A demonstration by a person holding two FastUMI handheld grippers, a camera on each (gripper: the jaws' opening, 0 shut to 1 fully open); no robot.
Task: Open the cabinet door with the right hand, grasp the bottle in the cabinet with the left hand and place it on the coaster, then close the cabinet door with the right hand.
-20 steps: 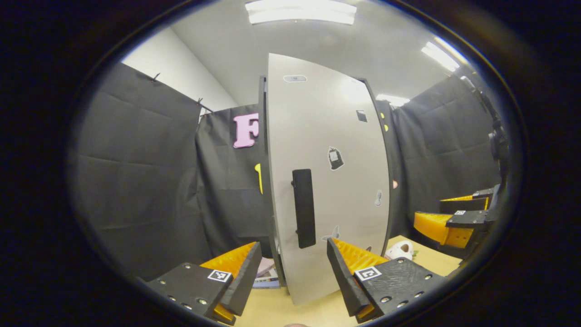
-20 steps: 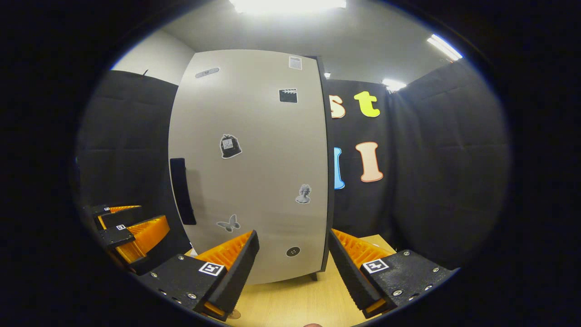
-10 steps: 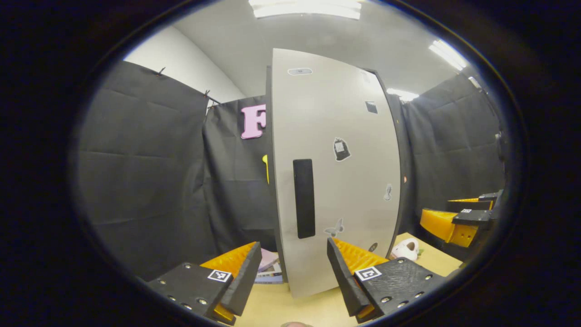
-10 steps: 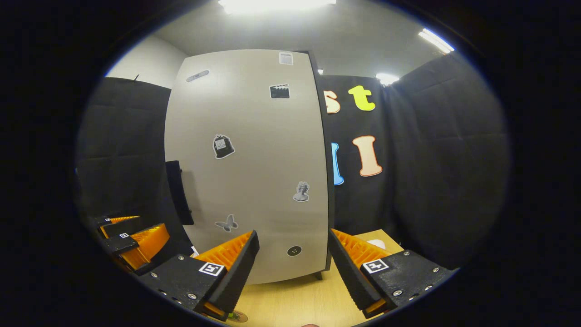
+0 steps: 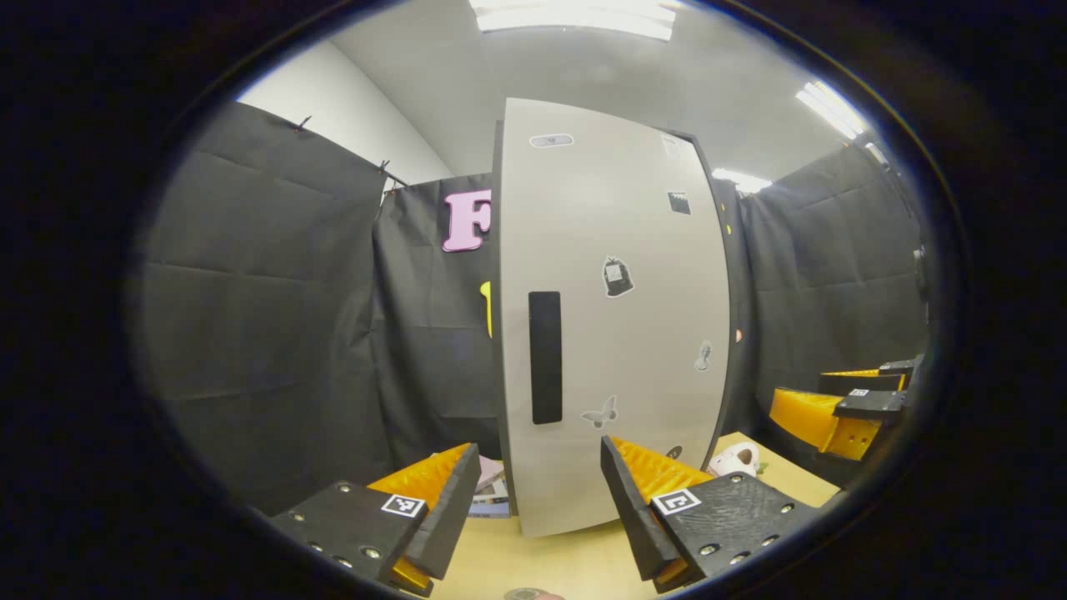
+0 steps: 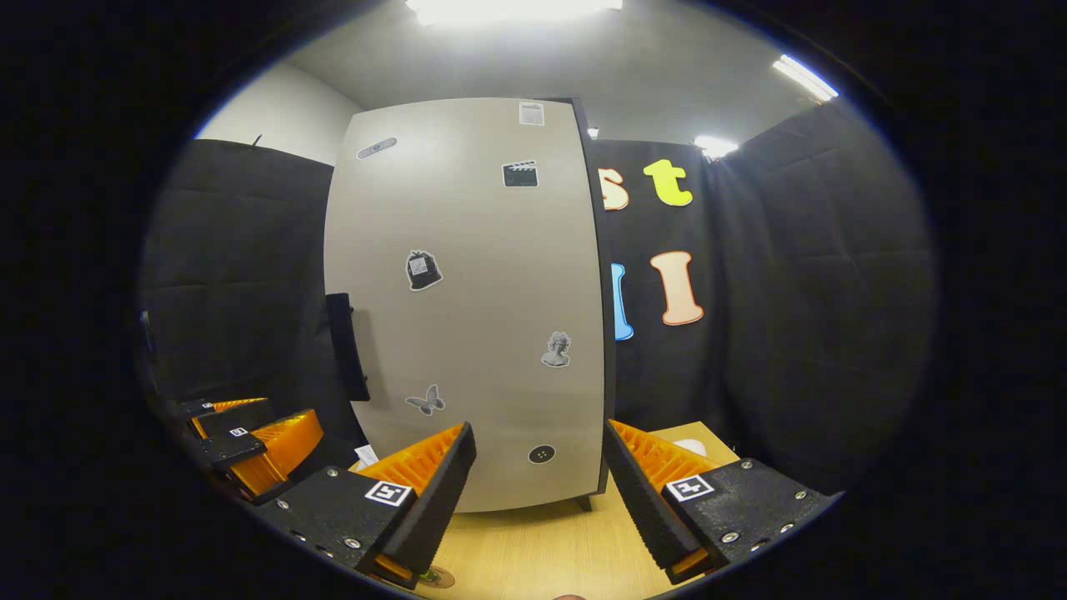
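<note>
A tall cabinet stands on the table with its grey, sticker-covered door (image 5: 633, 333) (image 6: 475, 317) shut, so its inside is hidden. A black vertical handle (image 5: 546, 357) (image 6: 348, 346) sits at the door's left edge. My left gripper (image 5: 533, 517) is open, a short way in front of the door, below the handle. My right gripper (image 6: 538, 500) is open too, facing the door's lower right part; it also appears at the right in the left gripper view (image 5: 842, 408). The left gripper shows at the left in the right gripper view (image 6: 250, 446). A round brown coaster (image 6: 435, 577) lies near the table's front edge.
The wooden table (image 6: 533, 550) carries a small white toy-like object (image 5: 738, 458) right of the cabinet and some flat printed items (image 5: 492, 496) to its left. Black cloth walls close in behind and on both sides.
Both views have shifted slightly, so the cabinet sits a little differently in frame. The door stays shut and both grippers stay open.
</note>
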